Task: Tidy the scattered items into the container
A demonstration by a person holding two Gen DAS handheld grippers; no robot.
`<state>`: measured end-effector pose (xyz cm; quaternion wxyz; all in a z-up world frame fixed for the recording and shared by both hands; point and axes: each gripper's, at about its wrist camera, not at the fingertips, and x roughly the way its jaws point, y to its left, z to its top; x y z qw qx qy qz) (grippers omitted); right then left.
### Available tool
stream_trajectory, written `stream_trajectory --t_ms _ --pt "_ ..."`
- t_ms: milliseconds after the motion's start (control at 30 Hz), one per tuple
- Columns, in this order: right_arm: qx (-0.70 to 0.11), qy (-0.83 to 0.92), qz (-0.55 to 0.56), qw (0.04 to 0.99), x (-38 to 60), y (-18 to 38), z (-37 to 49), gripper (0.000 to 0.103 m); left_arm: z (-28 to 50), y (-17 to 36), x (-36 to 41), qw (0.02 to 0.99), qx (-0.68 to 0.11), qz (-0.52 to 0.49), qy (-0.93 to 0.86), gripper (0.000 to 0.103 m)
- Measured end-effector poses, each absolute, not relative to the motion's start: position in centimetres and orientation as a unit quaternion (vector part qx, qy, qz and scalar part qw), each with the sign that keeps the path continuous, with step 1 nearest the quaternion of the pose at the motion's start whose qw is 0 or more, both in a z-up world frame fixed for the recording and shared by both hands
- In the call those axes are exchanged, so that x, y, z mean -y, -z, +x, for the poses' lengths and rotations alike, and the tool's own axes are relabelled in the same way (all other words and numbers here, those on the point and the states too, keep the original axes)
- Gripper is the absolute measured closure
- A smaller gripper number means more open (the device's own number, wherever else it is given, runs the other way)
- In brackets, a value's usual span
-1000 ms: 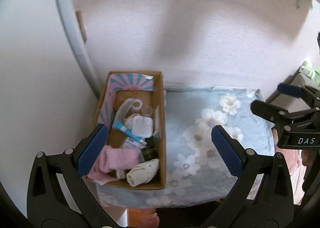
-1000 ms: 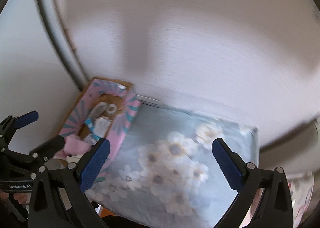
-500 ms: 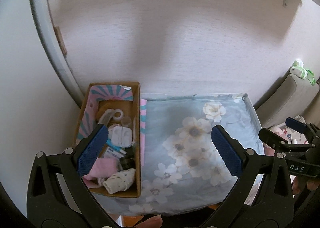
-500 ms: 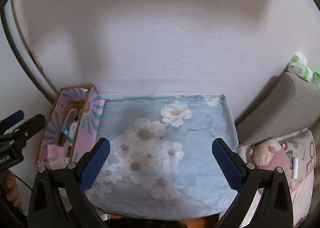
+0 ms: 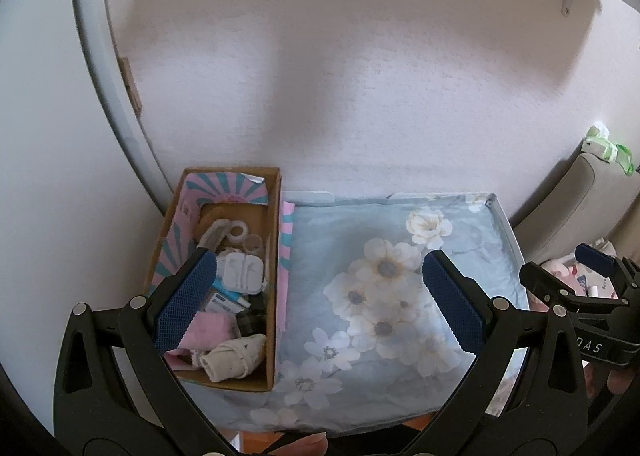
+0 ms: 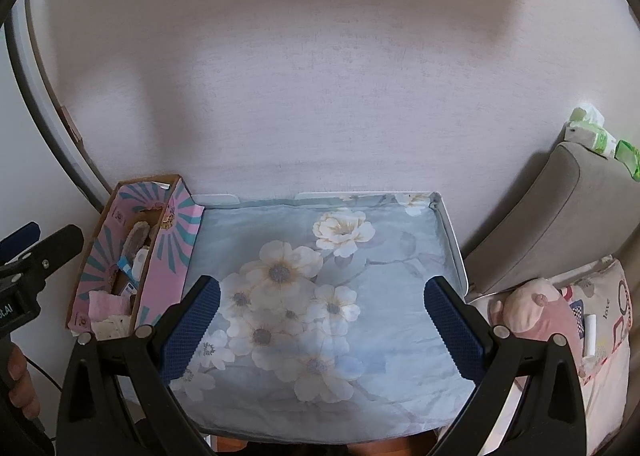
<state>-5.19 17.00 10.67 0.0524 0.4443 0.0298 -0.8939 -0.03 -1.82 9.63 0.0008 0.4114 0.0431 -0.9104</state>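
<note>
A cardboard box (image 5: 275, 256) with pink and teal sunburst print (image 6: 172, 256) stands at the left end of a small table covered by a blue floral cloth (image 5: 400, 288) (image 6: 320, 296). Inside it lie a pink cloth (image 5: 212, 330), a rolled white sock (image 5: 236, 358), a white earbud tray (image 5: 242, 272), a tape roll (image 5: 239, 231) and other small items. My left gripper (image 5: 320, 302) hangs open above the table's front, nothing between its fingers. My right gripper (image 6: 322, 332) is open too, over the cloth's middle, also holding nothing.
A white wall rises directly behind the table. To the right are a grey cushion (image 6: 560, 223), green-white packets (image 6: 596, 135) on top of it, and a pink plush toy (image 6: 524, 308) on a printed pillow. A curved grey frame (image 5: 104, 103) runs along the left.
Both cameras have pulled back and up from the box; the right view swung from the box side to face the table's middle. Both grippers stayed open.
</note>
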Motion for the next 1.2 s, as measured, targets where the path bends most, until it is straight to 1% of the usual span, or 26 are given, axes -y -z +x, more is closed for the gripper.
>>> stream_trajectory --t_ms 900,1200 --pt "-0.030 0.898 0.436 0.054 -16.7 -11.0 -4.4 0.001 0.9 -10.2 1.7 -0.005 -0.047 0.403 0.914 0.000" --pt "-0.030 0.898 0.436 0.055 -16.7 -11.1 -4.3 0.001 1.5 -10.6 1.6 0.002 -0.038 0.384 0.923 0.000"
